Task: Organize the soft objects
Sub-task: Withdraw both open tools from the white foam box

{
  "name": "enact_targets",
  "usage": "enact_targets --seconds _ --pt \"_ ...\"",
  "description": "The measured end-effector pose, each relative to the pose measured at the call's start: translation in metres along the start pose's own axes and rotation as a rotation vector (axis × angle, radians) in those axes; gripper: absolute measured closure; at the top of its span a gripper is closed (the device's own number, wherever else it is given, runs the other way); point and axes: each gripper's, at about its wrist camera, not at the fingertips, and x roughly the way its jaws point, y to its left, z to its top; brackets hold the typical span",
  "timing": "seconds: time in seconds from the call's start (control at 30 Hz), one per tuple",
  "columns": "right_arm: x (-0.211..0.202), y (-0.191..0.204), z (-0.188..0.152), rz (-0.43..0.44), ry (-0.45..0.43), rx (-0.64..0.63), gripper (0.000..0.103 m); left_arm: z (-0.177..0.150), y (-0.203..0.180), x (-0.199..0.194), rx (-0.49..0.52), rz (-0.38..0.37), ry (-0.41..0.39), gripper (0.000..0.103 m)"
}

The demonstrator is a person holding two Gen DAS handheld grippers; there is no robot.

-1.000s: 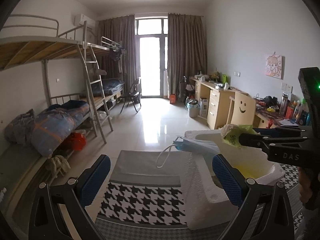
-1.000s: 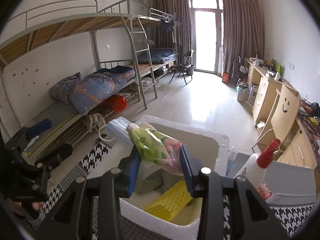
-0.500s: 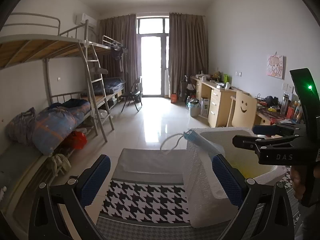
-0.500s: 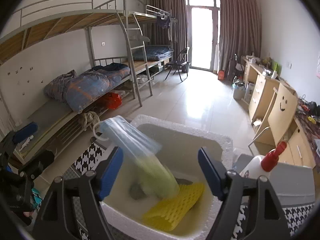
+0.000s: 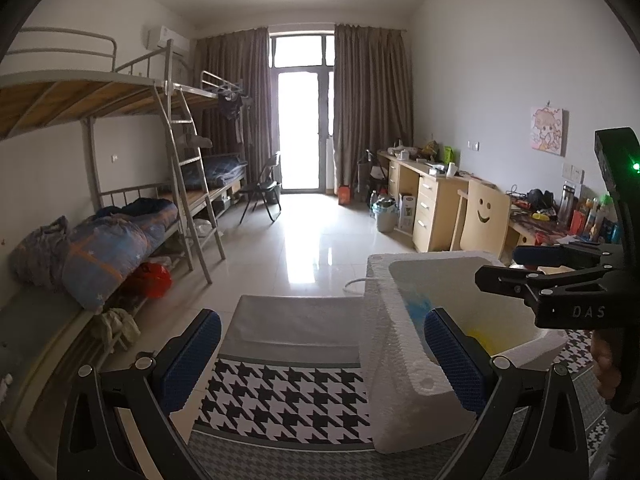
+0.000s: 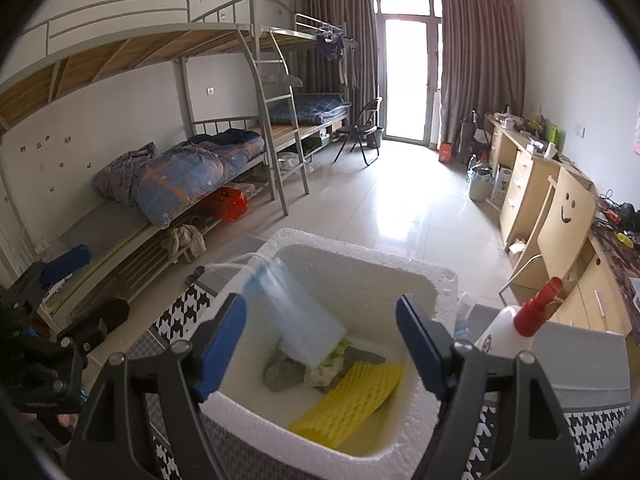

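A white foam box (image 6: 436,280) stands on the houndstooth cloth. Inside it a pale blue face mask (image 6: 296,320) leans against the left wall. Under the mask lie a green patterned packet (image 6: 332,364), a yellow foam net (image 6: 352,396) and a grey rag (image 6: 280,374). My right gripper (image 6: 320,340) hovers over the box, open, with nothing pressed between its blue pads. In the left wrist view the same box (image 5: 400,360) sits at the right, with the right gripper (image 5: 516,266) above it. My left gripper (image 5: 320,360) stands open and holds nothing, just left of the box.
A white bottle with a red cap (image 6: 516,328) stands right of the box, beside a grey bin (image 6: 580,364). A grey flat surface (image 5: 296,320) lies past the houndstooth cloth (image 5: 280,400). Bunk beds (image 5: 120,240) line the left wall, desks (image 5: 424,200) the right.
My right gripper opened and the green packet dropped from it into the foam box. The blue mask slid from the rim down inside. The left gripper stayed still.
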Motion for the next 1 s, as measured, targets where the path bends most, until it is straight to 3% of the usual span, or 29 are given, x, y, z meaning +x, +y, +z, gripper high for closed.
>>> enact_targets --seconds 0.33,0.53,0.7,1.0 --pt "-0.024 0.001 -0.01 -0.012 -0.02 0.003 0.022 0.003 -0.014 -0.018 0.017 -0.017 -0.023 0.001" --pt "-0.046 -0.002 -0.013 -0.017 -0.055 0.002 0.017 0.004 -0.025 -0.028 0.036 -0.029 -0.037 0.001" --pt "-0.064 -0.001 -0.02 -0.023 -0.093 -0.003 0.007 0.003 -0.034 -0.039 0.042 -0.042 -0.047 0.001" --pt "-0.089 -0.006 -0.035 -0.027 -0.129 0.016 0.005 -0.001 -0.053 -0.06 0.051 -0.091 -0.069 0.001"
